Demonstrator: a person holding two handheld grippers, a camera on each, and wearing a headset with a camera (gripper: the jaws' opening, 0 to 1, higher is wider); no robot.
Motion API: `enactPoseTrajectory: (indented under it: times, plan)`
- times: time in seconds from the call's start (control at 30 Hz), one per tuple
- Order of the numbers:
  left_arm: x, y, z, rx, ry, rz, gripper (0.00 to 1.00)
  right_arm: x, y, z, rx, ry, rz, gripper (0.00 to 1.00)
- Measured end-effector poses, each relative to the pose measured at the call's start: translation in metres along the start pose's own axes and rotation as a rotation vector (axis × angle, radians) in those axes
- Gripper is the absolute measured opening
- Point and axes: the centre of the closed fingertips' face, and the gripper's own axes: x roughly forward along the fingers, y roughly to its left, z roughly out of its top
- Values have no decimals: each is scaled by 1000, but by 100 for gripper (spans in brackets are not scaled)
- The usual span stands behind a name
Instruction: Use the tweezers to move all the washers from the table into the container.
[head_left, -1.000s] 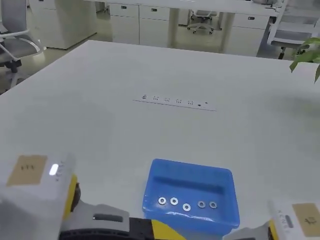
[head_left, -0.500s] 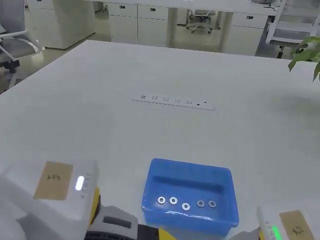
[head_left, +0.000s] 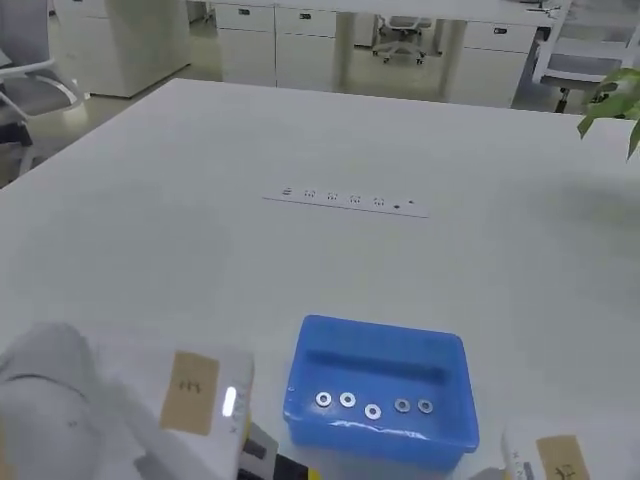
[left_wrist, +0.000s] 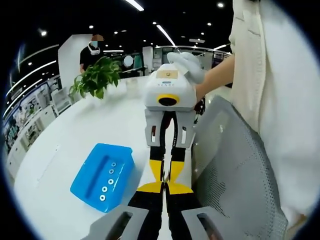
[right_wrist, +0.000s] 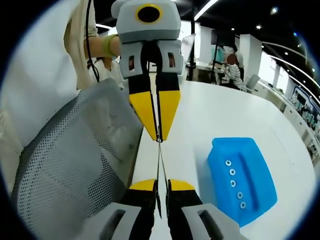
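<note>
A blue container (head_left: 380, 337) stands near the table's front edge with several washers (head_left: 372, 406) in a row inside it. In the left gripper view the container (left_wrist: 86, 184) and washers (left_wrist: 108, 182) lie to the left. Thin tweezers (right_wrist: 159, 170) run between the two grippers, which face each other tip to tip over the table edge. My right gripper (right_wrist: 160, 196) is shut on one end, and my left gripper (left_wrist: 164, 186) is shut on the other. The left gripper's white housing (head_left: 200, 400) sits just left of the container, and the right one's housing (head_left: 555, 458) is at the bottom right.
A flush socket strip (head_left: 345, 200) sits mid-table. A green plant (head_left: 612, 98) hangs in at the right. A grey mesh chair back (right_wrist: 75, 165) and the person's body lie close behind the table edge. Desks and chairs stand beyond.
In the head view the left gripper's housing has slid right toward the container. The right gripper's housing has shifted slightly left and lower. Container and washers have not moved.
</note>
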Motion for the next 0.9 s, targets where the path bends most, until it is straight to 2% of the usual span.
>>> enactPoseTrajectory:
  times: [0.1,0.17,0.5,0.63,0.8,0.9]
  plan:
    - [6,4,-13,27,58,-13,0,4,-3,-5,-3,10,-12,5]
    - [9,6,-17,35,76,-11,0,6,-7,-8,-4,16,-36,5]
    - [15,13,-46,54,167,-45,0,19,-10,-19,49,11,-73,5]
    - [15,14,-57,42,188,-55,0,20,-10,-20,98,-15,-72,7]
    - [18,14,-71,23,218,-61,0,16,-9,-25,126,-14,-82,11]
    - [21,15,-78,12,232,-65,0,6,-10,-27,156,-27,-100,13]
